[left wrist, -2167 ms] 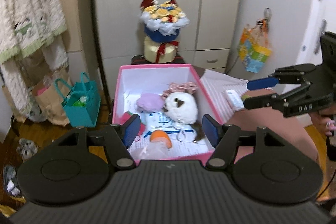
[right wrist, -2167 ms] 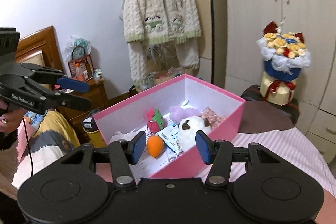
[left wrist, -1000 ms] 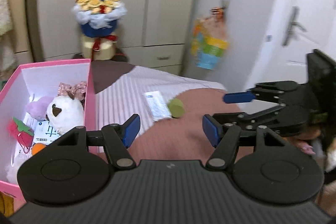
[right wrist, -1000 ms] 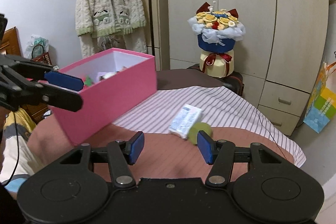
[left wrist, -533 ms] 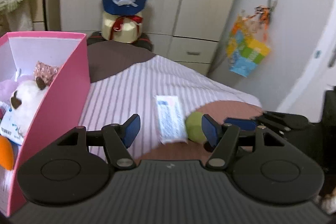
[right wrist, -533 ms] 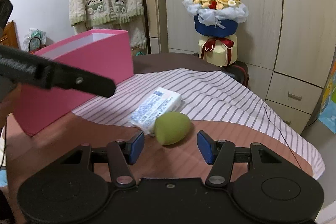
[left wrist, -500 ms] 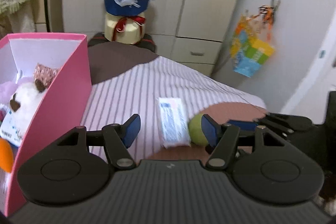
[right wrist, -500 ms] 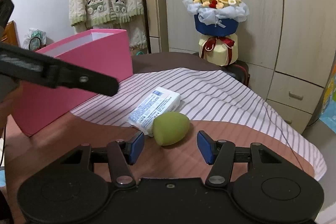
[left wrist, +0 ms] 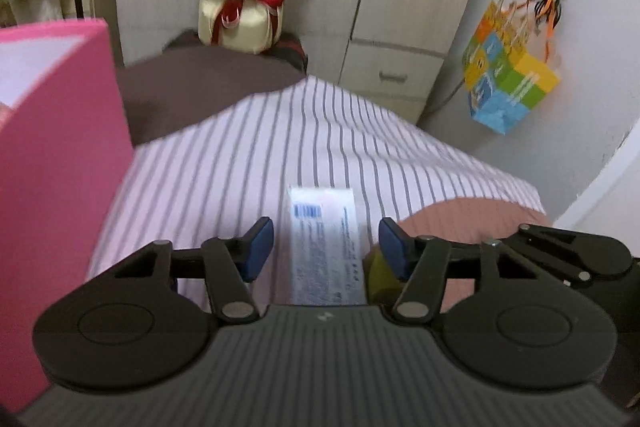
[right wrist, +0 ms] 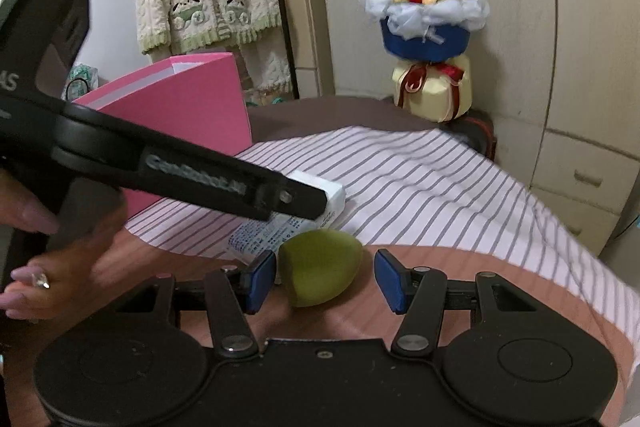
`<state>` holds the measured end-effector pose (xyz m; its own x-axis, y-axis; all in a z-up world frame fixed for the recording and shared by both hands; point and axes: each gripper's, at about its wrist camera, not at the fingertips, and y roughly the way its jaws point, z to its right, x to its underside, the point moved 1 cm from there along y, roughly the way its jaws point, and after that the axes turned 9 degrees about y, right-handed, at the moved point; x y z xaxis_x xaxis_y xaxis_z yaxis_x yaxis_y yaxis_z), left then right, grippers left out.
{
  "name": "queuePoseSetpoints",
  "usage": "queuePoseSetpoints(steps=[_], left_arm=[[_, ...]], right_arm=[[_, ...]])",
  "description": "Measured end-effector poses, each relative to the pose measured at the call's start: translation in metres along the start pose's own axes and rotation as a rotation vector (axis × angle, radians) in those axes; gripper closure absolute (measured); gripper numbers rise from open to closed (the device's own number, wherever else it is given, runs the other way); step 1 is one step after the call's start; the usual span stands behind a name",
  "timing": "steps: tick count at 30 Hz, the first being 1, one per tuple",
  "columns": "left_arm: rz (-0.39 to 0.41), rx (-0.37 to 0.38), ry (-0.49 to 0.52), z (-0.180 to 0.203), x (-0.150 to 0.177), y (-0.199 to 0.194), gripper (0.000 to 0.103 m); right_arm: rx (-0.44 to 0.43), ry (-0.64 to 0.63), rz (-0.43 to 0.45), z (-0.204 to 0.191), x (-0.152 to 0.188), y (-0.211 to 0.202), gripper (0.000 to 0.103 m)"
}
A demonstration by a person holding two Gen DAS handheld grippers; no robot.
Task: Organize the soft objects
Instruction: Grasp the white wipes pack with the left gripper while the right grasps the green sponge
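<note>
1. Green egg-shaped sponge (right wrist: 320, 267) on the pink-brown bedcover (right wrist: 460, 291), directly ahead of the right gripper (right wrist: 325, 279) and between its blue pads, nearer the left pad; long axis crosswise to the fingers, blunt cut end toward the left pad.
2. White tissue pack (left wrist: 326, 247) touching the sponge's far-left side, lying on the striped sheet (left wrist: 280, 163); long axis straight along the left gripper (left wrist: 325, 247) line, pack centred in that gap.
3. Right gripper wide open, gripping nothing, level and low over the cover; clearly the nearer tool for the sponge.
4. Left gripper likewise spread wide and empty, angled down over the pack; seen from the right wrist view crossing in from the left above it.
5. Pink box (right wrist: 188, 107) well apart to the left, open top up: likely destination for both.
6. Likely next: closing on each item.
</note>
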<state>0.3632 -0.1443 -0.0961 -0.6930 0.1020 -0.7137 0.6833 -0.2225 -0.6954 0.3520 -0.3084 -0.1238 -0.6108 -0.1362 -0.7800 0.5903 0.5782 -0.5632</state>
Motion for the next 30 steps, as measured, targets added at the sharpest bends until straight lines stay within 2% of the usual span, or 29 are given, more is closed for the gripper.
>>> queuePoseSetpoints(steps=[2,4,7,11,16,21,27,28,30], left_arm=[[0.007,-0.025,0.005,0.002,0.000,0.003,0.051],[0.014,-0.049,0.027,0.005,0.001,0.005,0.058],[0.009,-0.070,0.024,0.004,0.004,0.009,0.059],[0.021,-0.065,0.004,-0.001,0.005,0.009,0.059],[0.022,-0.073,0.022,0.001,0.006,0.011,0.060],[0.017,-0.119,0.130,0.013,0.011,0.012,0.060],[0.028,-0.144,0.150,0.016,0.012,0.015,0.059],[0.029,-0.148,0.171,0.017,0.013,0.015,0.064],[0.036,-0.155,0.207,0.020,0.015,0.012,0.065]], right_arm=[[-0.024,0.039,-0.016,0.005,-0.004,0.004,0.043],[-0.041,0.061,-0.026,0.008,-0.005,0.008,0.043],[-0.050,0.068,-0.036,0.009,-0.004,0.013,0.044],[-0.022,0.041,-0.022,0.004,-0.001,0.017,0.052],[-0.008,0.032,-0.020,0.003,0.000,0.012,0.056],[0.035,0.050,-0.014,0.007,0.004,0.003,0.056],[0.066,0.058,0.000,0.009,0.010,-0.004,0.056],[0.069,0.057,0.001,0.009,0.010,-0.003,0.056],[0.079,0.061,0.005,0.007,0.011,-0.004,0.056]])
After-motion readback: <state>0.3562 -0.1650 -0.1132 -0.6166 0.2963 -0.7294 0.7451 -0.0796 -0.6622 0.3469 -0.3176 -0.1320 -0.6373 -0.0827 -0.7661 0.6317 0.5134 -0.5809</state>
